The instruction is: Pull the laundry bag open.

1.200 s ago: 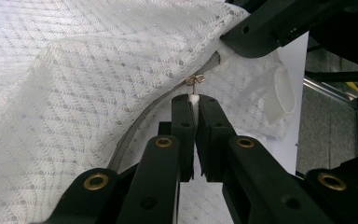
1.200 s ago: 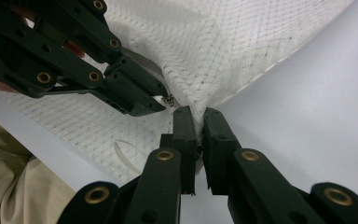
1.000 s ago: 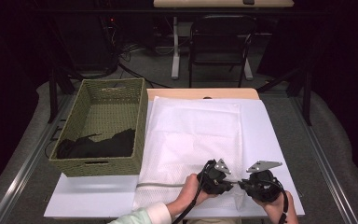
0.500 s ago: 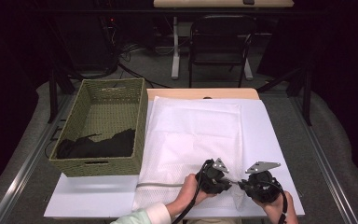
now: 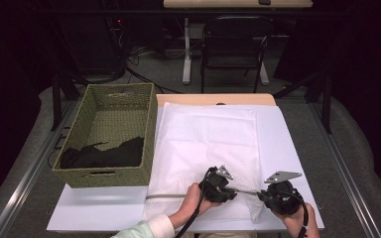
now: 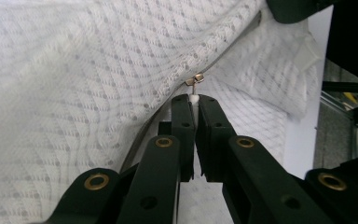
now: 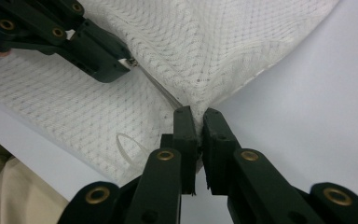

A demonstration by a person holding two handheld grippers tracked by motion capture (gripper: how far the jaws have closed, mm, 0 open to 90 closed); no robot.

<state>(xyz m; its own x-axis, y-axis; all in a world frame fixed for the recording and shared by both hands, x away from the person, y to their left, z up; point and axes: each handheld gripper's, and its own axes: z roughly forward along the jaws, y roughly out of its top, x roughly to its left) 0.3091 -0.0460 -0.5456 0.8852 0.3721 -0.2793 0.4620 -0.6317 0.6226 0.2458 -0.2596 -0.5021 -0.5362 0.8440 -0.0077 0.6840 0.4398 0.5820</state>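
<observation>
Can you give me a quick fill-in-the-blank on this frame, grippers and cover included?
1. The left gripper is shut on the white pull tab of the ____.
2. The right gripper pinches a corner of the white mesh ____.
3. The dark cloth lies inside the woven ____, left of the mesh.
4. Both grippers work at the cover's ____ edge in the high view.

Missing words: zipper; cover; basket; near

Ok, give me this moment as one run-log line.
step: zipping mesh bag | left gripper: shut on zipper pull | right gripper: shut on bag corner | wicker basket: dark cloth inside
</observation>
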